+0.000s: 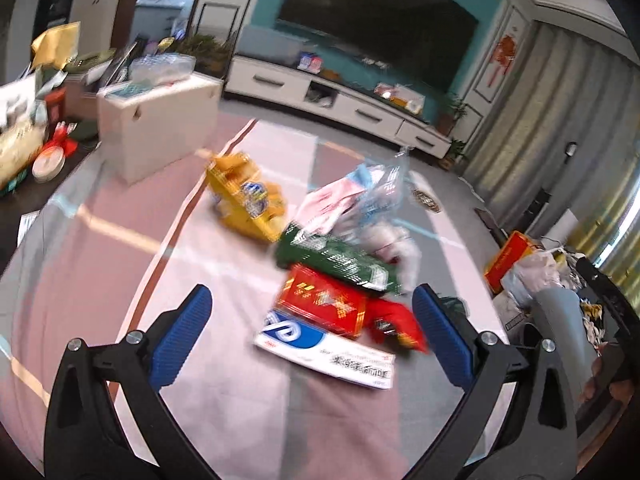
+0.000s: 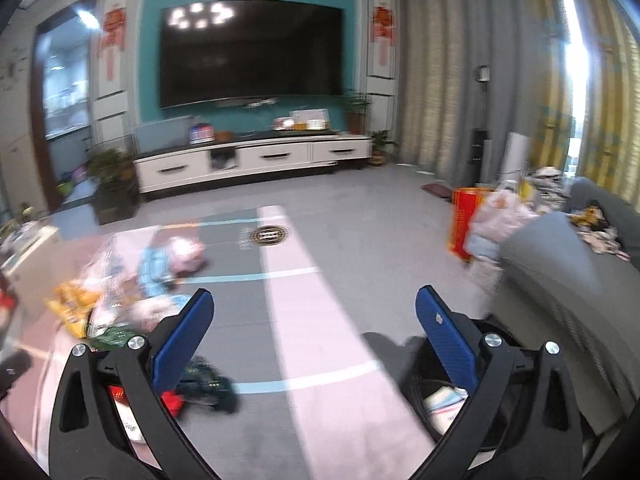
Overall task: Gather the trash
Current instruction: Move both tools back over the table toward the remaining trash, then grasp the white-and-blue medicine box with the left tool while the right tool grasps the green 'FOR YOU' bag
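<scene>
A pile of trash lies on the pink and grey floor mat. In the left wrist view it holds a yellow snack bag (image 1: 248, 200), pink and clear wrappers (image 1: 352, 200), a green packet (image 1: 340, 260), a red packet (image 1: 324, 304) and a white-and-blue carton (image 1: 324, 348). My left gripper (image 1: 312, 300) hangs open above the red packet and holds nothing. My right gripper (image 2: 315, 296) is open and empty over bare mat, with the pile's yellow bag (image 2: 72, 304) and green packet (image 2: 204, 380) to its left. A dark round bin (image 2: 416, 364) with paper inside shows behind its right finger.
A white box (image 1: 156, 128) stands at the back left beside cluttered shelves. The TV cabinet (image 2: 256, 160) runs along the far wall. A grey sofa (image 2: 560, 280) with a red bag (image 2: 464, 220) and plastic bags is on the right. A hand (image 1: 600, 380) shows at the right edge.
</scene>
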A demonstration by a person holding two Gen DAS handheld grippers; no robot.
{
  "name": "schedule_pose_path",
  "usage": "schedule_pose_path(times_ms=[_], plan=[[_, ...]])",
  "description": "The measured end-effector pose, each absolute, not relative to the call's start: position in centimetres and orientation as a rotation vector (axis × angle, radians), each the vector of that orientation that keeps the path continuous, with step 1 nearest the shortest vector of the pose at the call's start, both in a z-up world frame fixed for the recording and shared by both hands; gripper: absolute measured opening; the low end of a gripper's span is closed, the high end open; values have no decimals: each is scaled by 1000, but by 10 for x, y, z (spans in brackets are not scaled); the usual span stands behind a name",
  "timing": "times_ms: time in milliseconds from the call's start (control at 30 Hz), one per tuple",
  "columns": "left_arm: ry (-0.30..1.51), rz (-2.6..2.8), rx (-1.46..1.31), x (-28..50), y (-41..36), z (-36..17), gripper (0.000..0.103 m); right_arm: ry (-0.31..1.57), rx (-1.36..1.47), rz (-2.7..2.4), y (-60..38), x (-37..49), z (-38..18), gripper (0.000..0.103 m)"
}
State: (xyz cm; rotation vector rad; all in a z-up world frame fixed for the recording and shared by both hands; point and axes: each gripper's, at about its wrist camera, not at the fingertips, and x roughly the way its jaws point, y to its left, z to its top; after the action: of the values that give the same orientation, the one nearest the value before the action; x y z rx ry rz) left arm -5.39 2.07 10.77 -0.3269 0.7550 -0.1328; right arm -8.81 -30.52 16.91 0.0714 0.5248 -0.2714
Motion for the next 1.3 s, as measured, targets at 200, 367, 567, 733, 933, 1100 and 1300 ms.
schedule_pose_path(times_ms=[200,367,567,733,933,1100,1300], plan=[[835,-167,-361,-35,32,72,100,610,71,-139,-276,-60,143,99],[935,-179,-420,-24,26,38,100,760,139,-37,-262,-29,102,99],[951,-209,-438,-22,11,30,97,875,207,11,-254,-14,67,95],[992,-185,-440,-15,2,21,84,955,249,30,-254,-7,48,66],[1013,-176,-450,-14,0,20,78,990,255,149,-243,-12,46,47],[1011,-170,-453,-15,2,17,77,1034,267,289,-222,-17,43,45],[1005,-147,-435,-17,2,18,70,1082,270,435,-198,-23,41,45]])
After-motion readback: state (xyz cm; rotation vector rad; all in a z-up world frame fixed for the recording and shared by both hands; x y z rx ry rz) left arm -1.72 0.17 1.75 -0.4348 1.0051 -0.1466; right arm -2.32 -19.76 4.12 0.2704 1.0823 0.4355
